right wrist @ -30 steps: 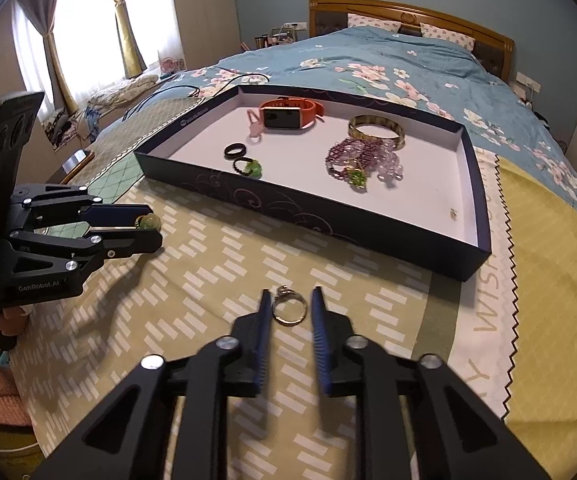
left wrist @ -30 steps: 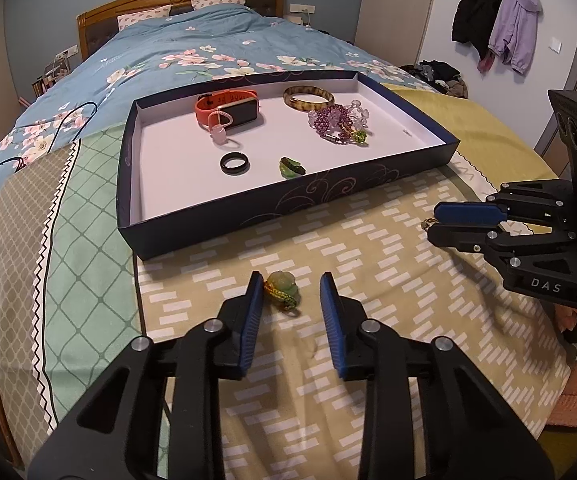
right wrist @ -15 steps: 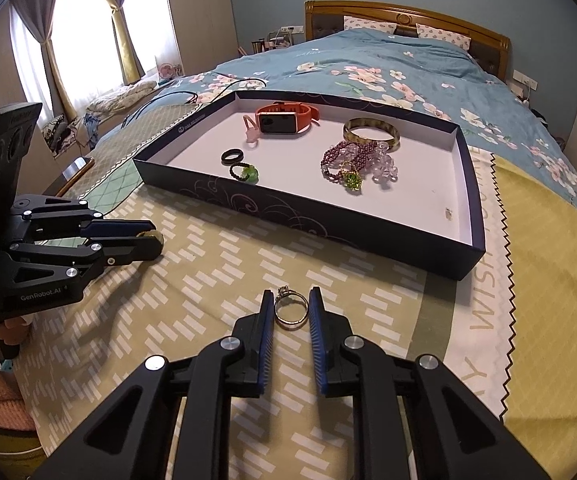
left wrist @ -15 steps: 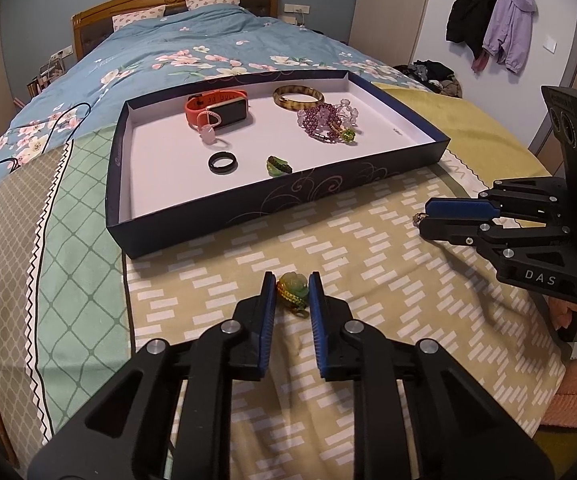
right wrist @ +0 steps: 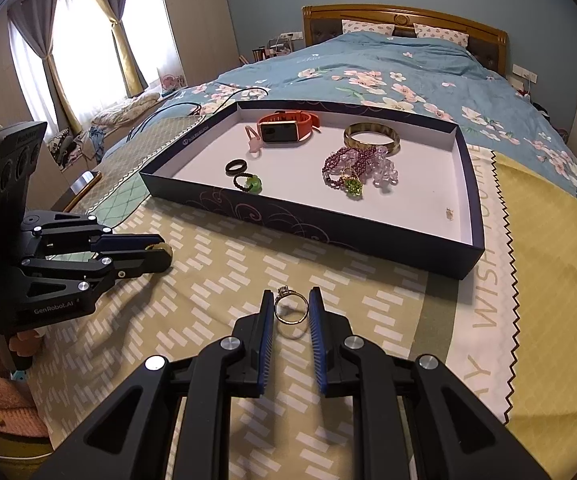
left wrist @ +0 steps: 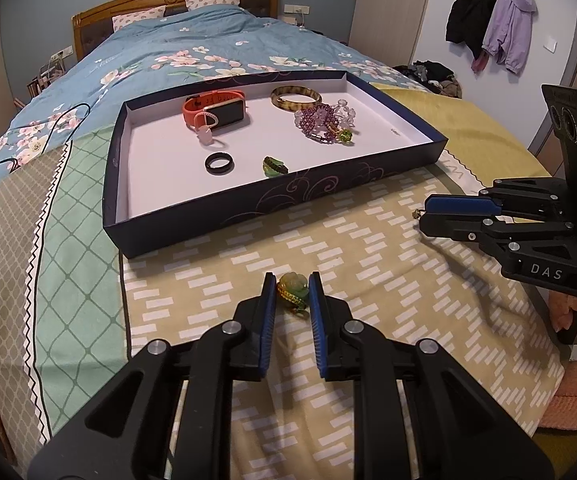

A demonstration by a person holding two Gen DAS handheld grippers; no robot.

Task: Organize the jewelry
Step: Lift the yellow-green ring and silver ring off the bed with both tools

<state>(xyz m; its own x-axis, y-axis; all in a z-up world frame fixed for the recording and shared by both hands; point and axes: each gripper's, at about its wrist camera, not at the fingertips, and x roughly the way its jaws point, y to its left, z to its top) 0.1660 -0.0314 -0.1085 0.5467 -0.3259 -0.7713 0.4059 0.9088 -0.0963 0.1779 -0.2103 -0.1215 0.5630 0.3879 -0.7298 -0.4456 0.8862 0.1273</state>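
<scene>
Two handheld black grippers with blue finger pads work over a bed covered by a yellow-tan patterned blanket (left wrist: 368, 248). A shallow dark blue tray (left wrist: 216, 216) with a white floor lies on the bed just beyond them.

The left gripper (left wrist: 292, 294) has its fingers closed nearly together on a green charm ring (left wrist: 293, 291), which sits pinched between the pads near the fingertips, just above the blanket and in front of the tray's near wall. From the right wrist view the same gripper (right wrist: 160, 254) reaches in from the left side, with a bit of the green piece showing at its tips.

The right gripper (right wrist: 291, 308) has its fingers drawn in on a thin gold ring (right wrist: 290, 309) with a small stone on top. The ring stands upright between the pads, its shadow falling on the blanket below, short of the tray (right wrist: 328, 236).

Inside the tray lie an orange smartwatch (left wrist: 216, 110), a brown bangle (left wrist: 296, 97), a pile of purple bead bracelets (left wrist: 324, 122) with a green pendant, a black ring (left wrist: 219, 163), a green ring (left wrist: 274, 166) beside it, and a small pink charm (left wrist: 206, 135) just beside the watch. A tiny earring (right wrist: 449, 213) lies alone near the tray's right wall.
</scene>
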